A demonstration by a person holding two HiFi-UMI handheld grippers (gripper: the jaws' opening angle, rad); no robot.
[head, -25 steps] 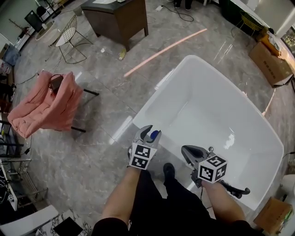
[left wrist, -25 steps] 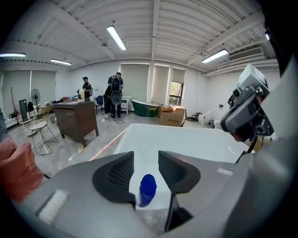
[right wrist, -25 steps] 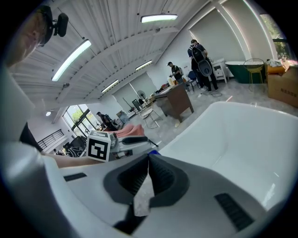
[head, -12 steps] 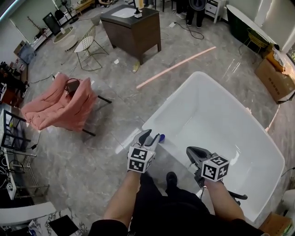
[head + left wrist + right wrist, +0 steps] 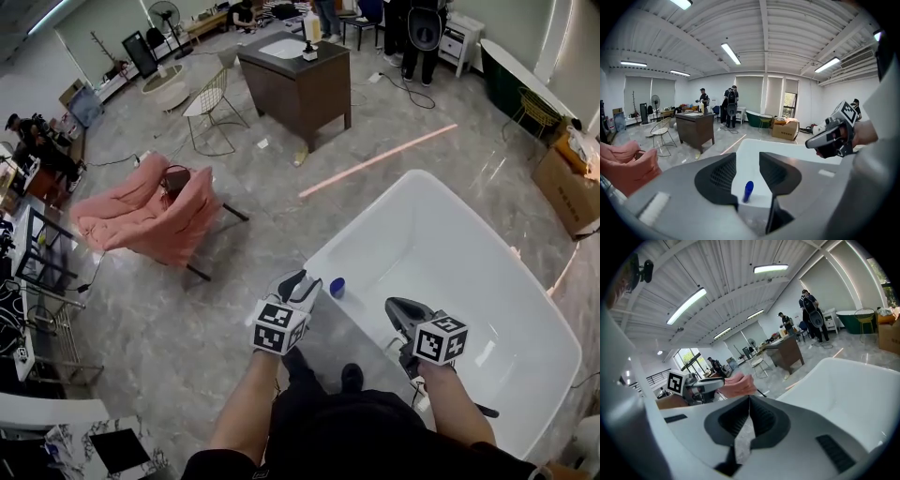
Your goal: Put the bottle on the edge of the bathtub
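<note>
A small blue bottle (image 5: 337, 287) stands upright on the near rim of the white bathtub (image 5: 441, 202). In the left gripper view the blue bottle (image 5: 747, 191) shows beyond the open jaws, apart from both. My left gripper (image 5: 297, 284) is open, just left of the bottle and drawn back from it. My right gripper (image 5: 398, 309) hangs over the tub's near rim; its jaws meet at their tips with nothing between them, so it is shut. In the right gripper view (image 5: 749, 413) the closed jaws point across at the left gripper (image 5: 701, 384).
A pink armchair (image 5: 141, 220) stands on the grey marble floor to the left. A dark wooden desk (image 5: 298, 84) and wire chair (image 5: 214, 112) stand at the back. An orange strip (image 5: 375, 160) lies on the floor. Cardboard boxes (image 5: 570, 183) sit at the right; people stand far off.
The left gripper has let go of the blue bottle, which now stands on the tub's rim, and has drawn back to the left. The head view has tilted up.
</note>
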